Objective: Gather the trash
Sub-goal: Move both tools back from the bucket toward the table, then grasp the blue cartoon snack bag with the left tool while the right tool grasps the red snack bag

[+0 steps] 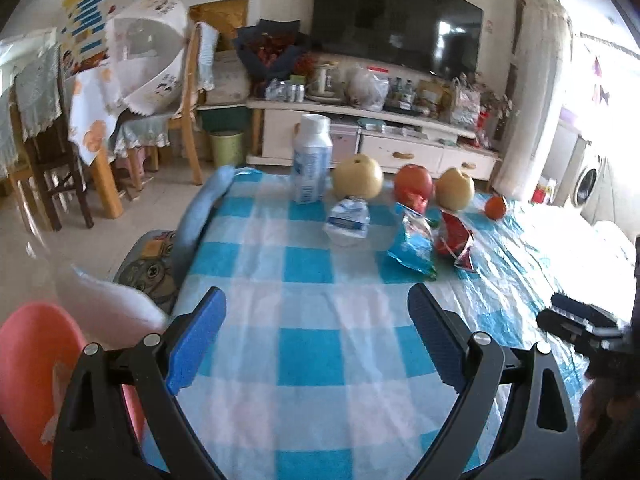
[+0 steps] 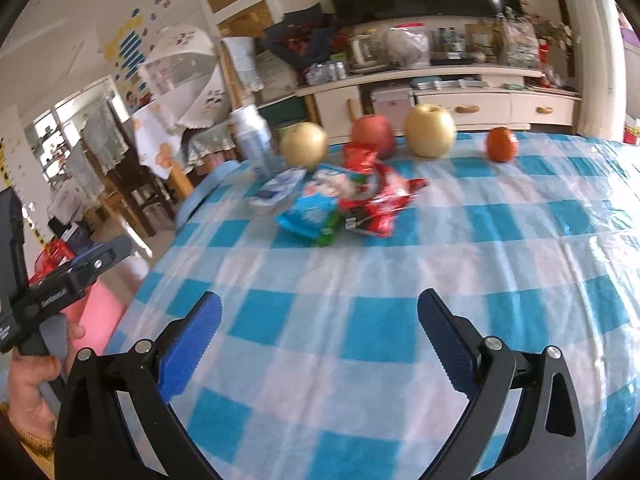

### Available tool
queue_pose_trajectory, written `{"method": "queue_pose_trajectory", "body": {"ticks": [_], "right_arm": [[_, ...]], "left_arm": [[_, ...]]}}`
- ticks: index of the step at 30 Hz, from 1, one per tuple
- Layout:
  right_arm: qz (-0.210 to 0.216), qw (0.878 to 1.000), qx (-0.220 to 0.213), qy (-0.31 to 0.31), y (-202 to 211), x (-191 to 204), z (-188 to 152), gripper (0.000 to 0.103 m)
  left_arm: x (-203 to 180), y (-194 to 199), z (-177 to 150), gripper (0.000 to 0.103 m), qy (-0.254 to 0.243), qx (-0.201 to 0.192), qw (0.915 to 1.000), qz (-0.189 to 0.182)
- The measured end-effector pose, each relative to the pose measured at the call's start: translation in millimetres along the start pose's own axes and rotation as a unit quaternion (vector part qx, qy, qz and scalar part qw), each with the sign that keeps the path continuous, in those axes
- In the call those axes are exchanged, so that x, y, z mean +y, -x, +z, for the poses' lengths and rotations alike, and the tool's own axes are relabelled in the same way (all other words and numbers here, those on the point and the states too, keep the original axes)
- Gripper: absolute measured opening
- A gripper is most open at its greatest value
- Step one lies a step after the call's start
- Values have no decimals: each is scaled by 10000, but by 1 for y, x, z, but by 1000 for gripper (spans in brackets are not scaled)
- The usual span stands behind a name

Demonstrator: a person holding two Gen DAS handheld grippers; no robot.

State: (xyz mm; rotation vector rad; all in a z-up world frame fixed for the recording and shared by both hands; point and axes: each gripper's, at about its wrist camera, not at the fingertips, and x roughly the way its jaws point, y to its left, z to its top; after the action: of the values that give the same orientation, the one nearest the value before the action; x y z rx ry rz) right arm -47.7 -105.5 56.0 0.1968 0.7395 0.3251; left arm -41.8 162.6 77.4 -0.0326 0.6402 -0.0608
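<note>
Three pieces of trash are bunched together at the far end of the table [image 2: 400, 280]: a crushed white cup [image 2: 276, 194], a blue wrapper [image 2: 308, 216] and a red wrapper [image 2: 372, 204], seen centre-left in the right wrist view, upper centre in the left. Fruit and a bottle [image 1: 312, 160] are lined up just behind them. Both the left gripper [image 1: 316, 332] and the right gripper [image 2: 320, 332] are held spread wide, nothing grasped. The pile is found straight ahead of each, well apart; neither is judged clearly nearer, though the cup lies on the left gripper's side.
</note>
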Motion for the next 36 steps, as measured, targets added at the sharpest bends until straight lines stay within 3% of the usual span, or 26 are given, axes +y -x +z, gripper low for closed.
{"method": "queue_pose_trajectory", "body": {"ticks": [4,7,15,23,26,31,36], "right_arm": [[-102,9998,17,-178,-5,-31,9,97],[-121,9991,33,-413,-14,-52,19,97],[130,9960,165,-865,-61,-90,44,97],[605,9927,276,-1005,-98,-103,75,93],[677,9935,381,-830,-113,-99,84,81],[491,9952,610,-590,-140,-95,86,80],[396,9961,550,-565,-148,-99,94,80]], "left_arm": [[-33,-24,4,93,-524,106,9985,151],[-46,-39,13,93,-633,104,9977,232],[-91,-99,41,93,-814,337,9950,-469],[-138,-165,40,92,-1608,940,9812,-496],[-138,-179,41,93,-1596,1003,9806,-531],[-131,-192,50,92,-1430,1092,9817,-626],[-127,-207,48,92,-1193,1382,9797,-826]]}}
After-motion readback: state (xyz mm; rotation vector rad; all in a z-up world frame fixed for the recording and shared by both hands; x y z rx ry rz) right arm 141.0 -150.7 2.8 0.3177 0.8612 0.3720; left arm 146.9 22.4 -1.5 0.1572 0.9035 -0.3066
